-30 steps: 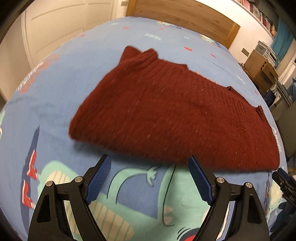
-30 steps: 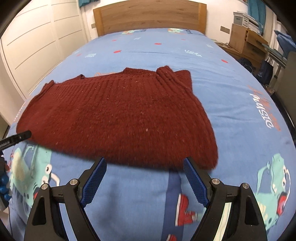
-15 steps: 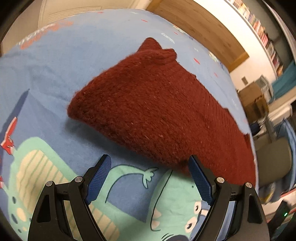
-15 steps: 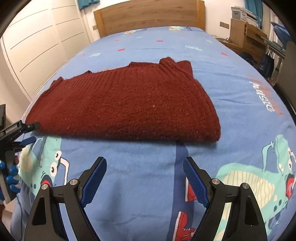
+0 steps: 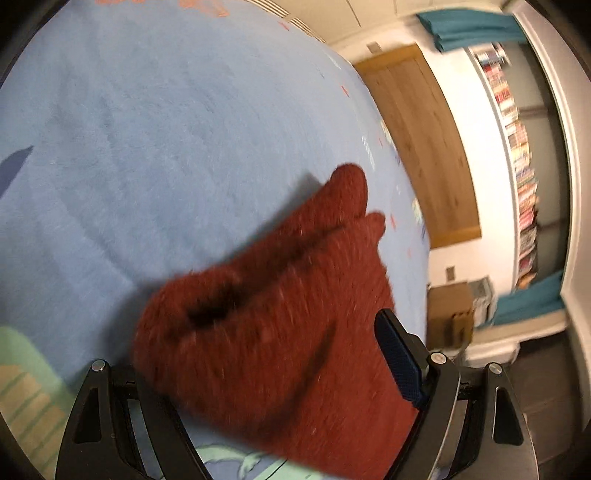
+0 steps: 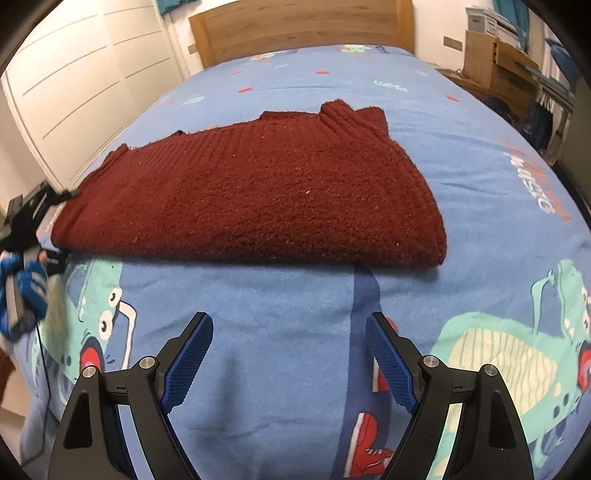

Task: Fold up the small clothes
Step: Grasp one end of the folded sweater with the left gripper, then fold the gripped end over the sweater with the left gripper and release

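A dark red knitted sweater (image 6: 258,192) lies folded on the blue patterned bedspread (image 6: 280,325). In the left wrist view the sweater's end (image 5: 280,332) fills the space between my left gripper's open jaws, covering the left finger; the right pad (image 5: 397,362) shows beside the cloth. My left gripper (image 5: 266,369) is blurred and tilted. In the right wrist view the left gripper (image 6: 33,218) sits at the sweater's left end. My right gripper (image 6: 288,354) is open and empty, a little short of the sweater's near folded edge.
A wooden headboard (image 6: 303,26) stands at the far end of the bed. White wardrobe doors (image 6: 74,92) line the left side. Cardboard boxes and a wooden cabinet (image 6: 495,55) stand at the right. A bookshelf (image 5: 517,147) shows in the left wrist view.
My left gripper has swung round and moved onto the sweater's left end, so the cloth now lies between its jaws. My right gripper has drawn back slightly toward the bed's foot.
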The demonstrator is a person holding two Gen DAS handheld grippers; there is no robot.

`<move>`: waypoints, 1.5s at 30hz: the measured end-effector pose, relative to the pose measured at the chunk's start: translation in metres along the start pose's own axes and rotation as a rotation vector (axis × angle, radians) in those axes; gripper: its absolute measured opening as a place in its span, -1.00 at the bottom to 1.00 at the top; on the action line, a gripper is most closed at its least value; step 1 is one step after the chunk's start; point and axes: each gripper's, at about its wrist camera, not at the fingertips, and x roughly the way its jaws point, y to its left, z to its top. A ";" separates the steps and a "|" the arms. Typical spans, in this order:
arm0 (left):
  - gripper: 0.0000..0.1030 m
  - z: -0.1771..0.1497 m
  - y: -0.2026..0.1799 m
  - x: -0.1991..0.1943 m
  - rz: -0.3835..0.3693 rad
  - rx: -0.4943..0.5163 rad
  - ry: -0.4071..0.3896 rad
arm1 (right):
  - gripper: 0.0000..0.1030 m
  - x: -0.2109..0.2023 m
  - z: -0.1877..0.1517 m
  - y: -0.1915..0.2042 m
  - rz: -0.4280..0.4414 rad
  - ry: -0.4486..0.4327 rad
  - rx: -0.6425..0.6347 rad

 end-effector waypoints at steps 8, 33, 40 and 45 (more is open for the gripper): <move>-0.40 0.029 0.017 0.002 -0.036 -0.104 -0.006 | 0.67 0.000 0.000 0.000 0.015 0.003 0.003; -0.51 0.010 -0.088 0.028 -0.104 -0.017 0.012 | 0.67 -0.034 -0.012 -0.031 0.065 -0.065 0.101; -0.51 -0.016 -0.144 0.053 -0.201 0.007 0.076 | 0.67 -0.049 -0.020 -0.059 0.062 -0.096 0.169; -0.51 -0.043 -0.183 0.081 -0.247 0.038 0.146 | 0.67 -0.062 -0.026 -0.080 0.055 -0.124 0.211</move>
